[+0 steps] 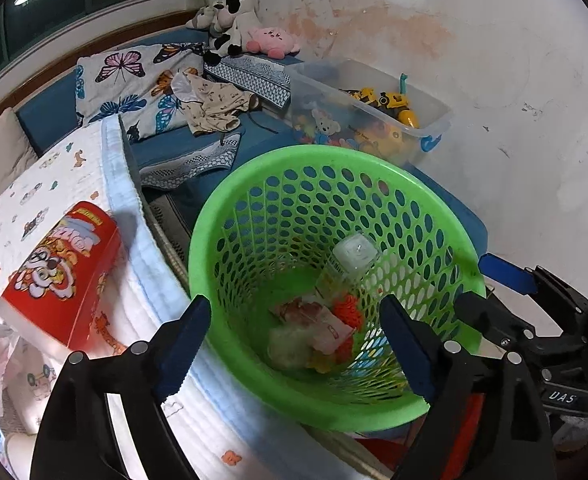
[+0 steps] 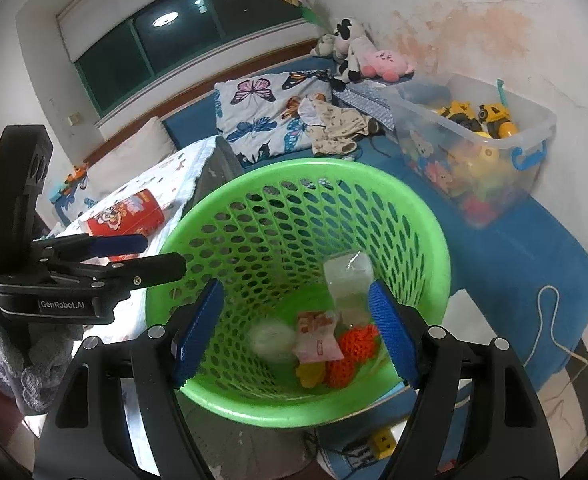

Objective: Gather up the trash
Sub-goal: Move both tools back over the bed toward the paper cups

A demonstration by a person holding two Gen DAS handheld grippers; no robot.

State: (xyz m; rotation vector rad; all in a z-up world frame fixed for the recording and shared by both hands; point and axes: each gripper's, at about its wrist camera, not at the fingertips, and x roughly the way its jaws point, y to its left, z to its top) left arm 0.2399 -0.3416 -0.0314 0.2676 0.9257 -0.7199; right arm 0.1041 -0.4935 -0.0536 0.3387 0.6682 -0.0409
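Note:
A green perforated basket (image 1: pixel 434 236) (image 2: pixel 294 184) stands beside the bed. Inside lie a clear plastic bottle (image 1: pixel 350 260) (image 2: pixel 348 280), a pink wrapper (image 1: pixel 322 322) (image 2: pixel 316 340), an orange net (image 1: pixel 350 308) (image 2: pixel 350 356), a white wad (image 1: pixel 290 344) (image 2: pixel 272 338) and a yellow scrap (image 2: pixel 310 374). My left gripper (image 1: pixel 294 344) is open and empty over the basket's near rim. My right gripper (image 2: pixel 294 328) is open and empty above the basket. The left gripper also shows in the right wrist view (image 2: pixel 146 256). A red snack box (image 1: pixel 58 272) (image 2: pixel 128 216) lies on the white quilt.
The white patterned quilt (image 1: pixel 54 184) covers the bed at the left. A clear toy bin (image 1: pixel 374 116) (image 2: pixel 478 148) stands on the blue mattress by the wall. A butterfly pillow (image 1: pixel 134 76), clothes (image 1: pixel 214 108) and plush toys (image 1: pixel 234 24) lie behind. A white cable (image 2: pixel 546 320) trails at the right.

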